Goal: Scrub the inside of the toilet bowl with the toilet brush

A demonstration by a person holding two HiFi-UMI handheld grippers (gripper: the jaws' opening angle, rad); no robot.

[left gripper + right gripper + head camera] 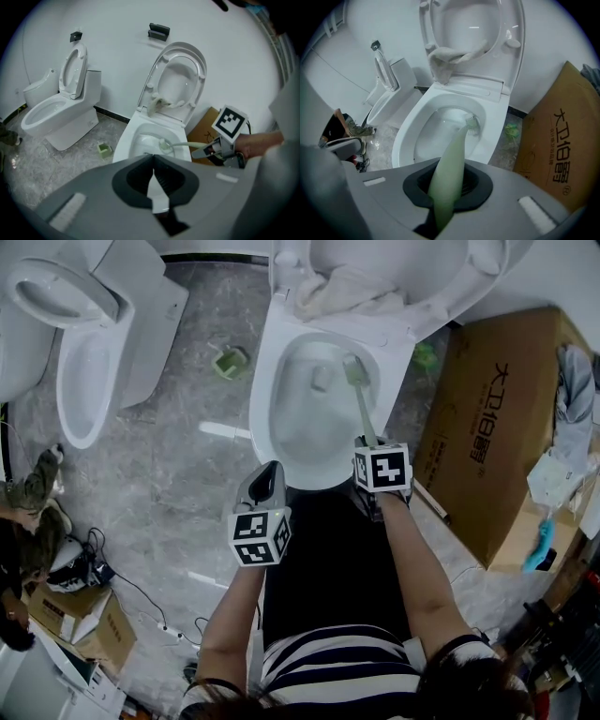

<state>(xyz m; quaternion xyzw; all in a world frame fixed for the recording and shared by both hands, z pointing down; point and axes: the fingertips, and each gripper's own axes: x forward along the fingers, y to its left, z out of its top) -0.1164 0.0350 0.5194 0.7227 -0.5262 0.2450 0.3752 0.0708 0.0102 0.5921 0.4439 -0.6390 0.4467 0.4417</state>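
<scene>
Pale-green toilet brush (362, 409) slants into the toilet bowl (264, 423), handle pinched in the right gripper's (371, 442) jaws so its bristle head meets the right wall. Idle, the left gripper (270, 474) hangs over the near rim, jaws pressed together on nothing, seemingly parked clear of the stroke.

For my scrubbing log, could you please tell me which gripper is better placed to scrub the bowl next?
Right. The right gripper is shut on the toilet brush, whose head is inside the toilet bowl; the left gripper is shut, empty, by the near rim.
</scene>
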